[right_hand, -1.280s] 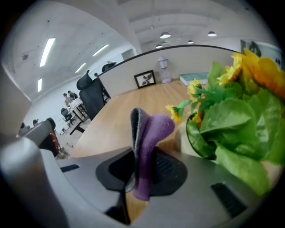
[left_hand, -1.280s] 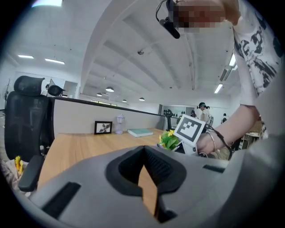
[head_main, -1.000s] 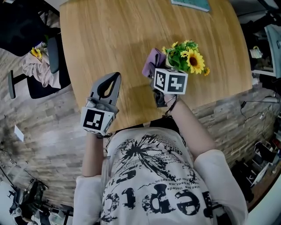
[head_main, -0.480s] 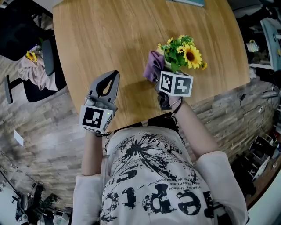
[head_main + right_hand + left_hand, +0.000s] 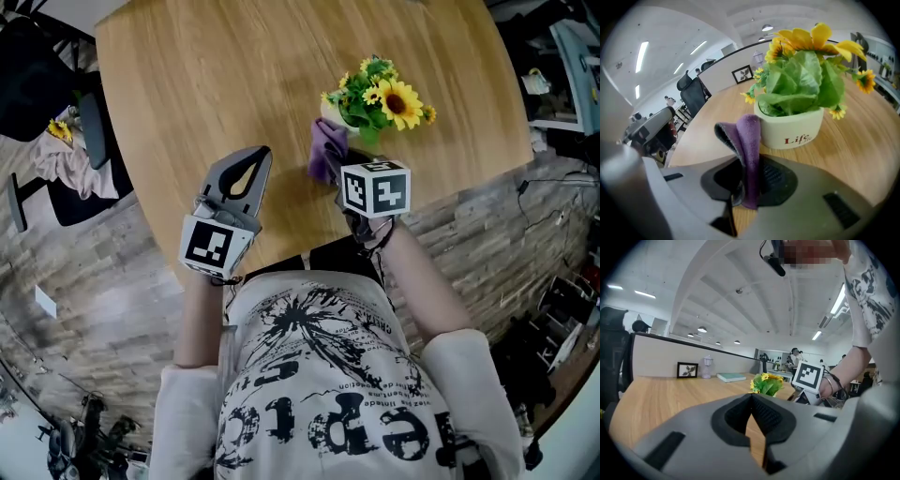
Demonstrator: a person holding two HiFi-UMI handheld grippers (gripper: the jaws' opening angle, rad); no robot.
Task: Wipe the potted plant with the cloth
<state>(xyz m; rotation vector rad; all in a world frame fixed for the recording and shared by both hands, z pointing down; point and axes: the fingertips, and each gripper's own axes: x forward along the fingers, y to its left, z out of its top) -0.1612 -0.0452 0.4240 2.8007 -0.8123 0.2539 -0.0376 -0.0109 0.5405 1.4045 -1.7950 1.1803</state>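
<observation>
A cream pot (image 5: 790, 129) with green leaves and yellow sunflowers (image 5: 382, 98) stands on the round wooden table (image 5: 216, 84). My right gripper (image 5: 339, 178) is shut on a folded purple cloth (image 5: 745, 140), which sticks up from the jaws and hangs just left of the pot (image 5: 333, 111), close to its side. In the head view the cloth (image 5: 327, 150) shows between the marker cube and the plant. My left gripper (image 5: 251, 161) is shut and empty, hovering over the table's near edge to the left of the plant (image 5: 765, 383).
A framed picture (image 5: 687, 370), a small lamp-like object (image 5: 708, 366) and a teal book (image 5: 732, 377) sit at the table's far side. A black office chair (image 5: 37, 66) with draped clothes stands left of the table. Shelving and clutter lie at right.
Both grippers have shifted a little to the right in the head view. The cloth stays in the right jaws, now slightly nearer the pot's side.
</observation>
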